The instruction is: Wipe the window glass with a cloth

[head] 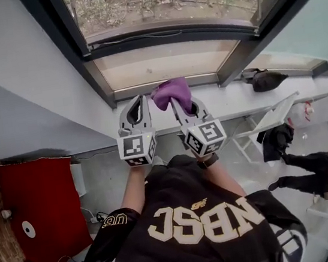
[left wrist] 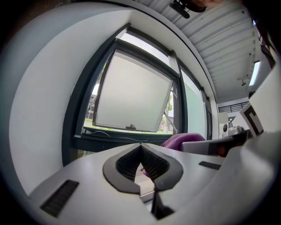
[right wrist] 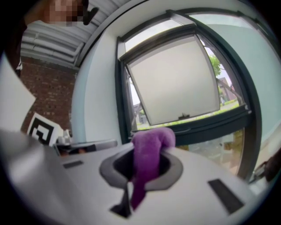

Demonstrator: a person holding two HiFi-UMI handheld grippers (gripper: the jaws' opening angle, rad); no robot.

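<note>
One cloth (right wrist: 145,171) lies along the clamping right gripper (right wrist: 148,150), pointing at window (right wrist: 175,79); left gripper (left wrist: 141,147) closed, empty.

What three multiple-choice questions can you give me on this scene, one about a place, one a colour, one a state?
1. Where is the cloth? A on the floor; B in the right hand-held gripper; C on the sill.
2. Its colour? A yellow; B white; C purple.
3. The window sash is: A swung open; B shut; C missing.
Answers: B, the jaws clamp it; C, purple in every view; A, its bottom edge stands out from the frame.
</note>
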